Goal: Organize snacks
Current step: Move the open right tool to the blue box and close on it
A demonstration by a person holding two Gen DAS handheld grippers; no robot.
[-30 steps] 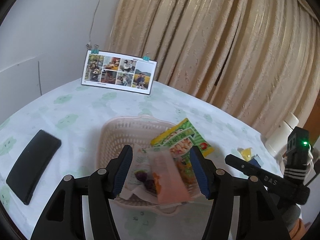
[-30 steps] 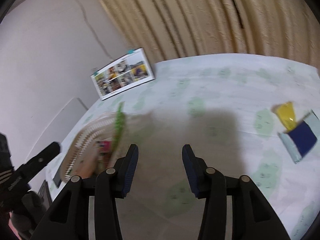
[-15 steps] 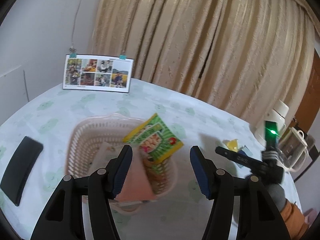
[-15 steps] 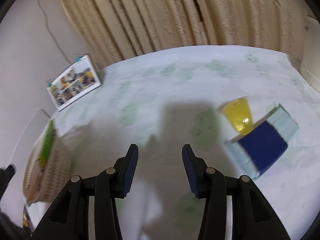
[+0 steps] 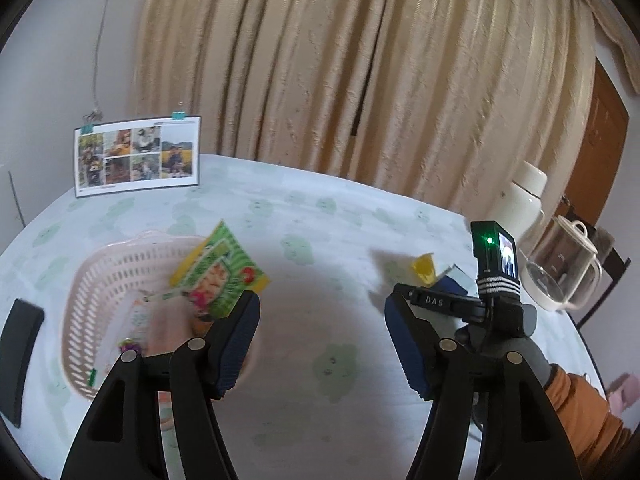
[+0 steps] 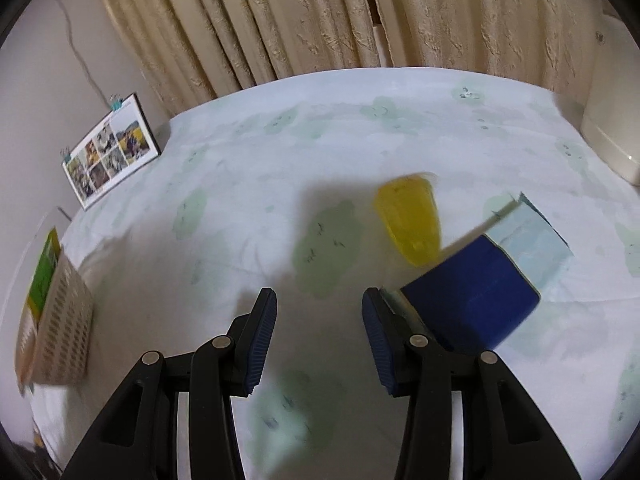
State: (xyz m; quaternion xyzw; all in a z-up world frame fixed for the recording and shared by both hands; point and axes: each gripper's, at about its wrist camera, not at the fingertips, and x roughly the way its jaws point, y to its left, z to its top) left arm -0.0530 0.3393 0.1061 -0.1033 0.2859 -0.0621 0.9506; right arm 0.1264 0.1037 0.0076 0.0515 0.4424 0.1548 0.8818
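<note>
Beside the pink basket (image 5: 100, 304), on the counter (image 5: 320, 232), most of the sorting looks done: a green snack bag (image 5: 220, 272) leans over the basket's rim, and a few smaller packets lie inside (too blurred to name). Well apart from the basket, on its right, two snacks are left out: a yellow jelly cup (image 6: 410, 220) and, touching it, a blue and pale packet (image 6: 480, 292). The right gripper (image 6: 320, 336) hangs just short of that pair, jaws wide apart and holding nothing, the blue packet just beside its right finger. The left gripper (image 5: 322, 344) hovers near the basket's right side, also spread wide and empty. By my judgement, those two snacks are what remains to go into the basket.
</note>
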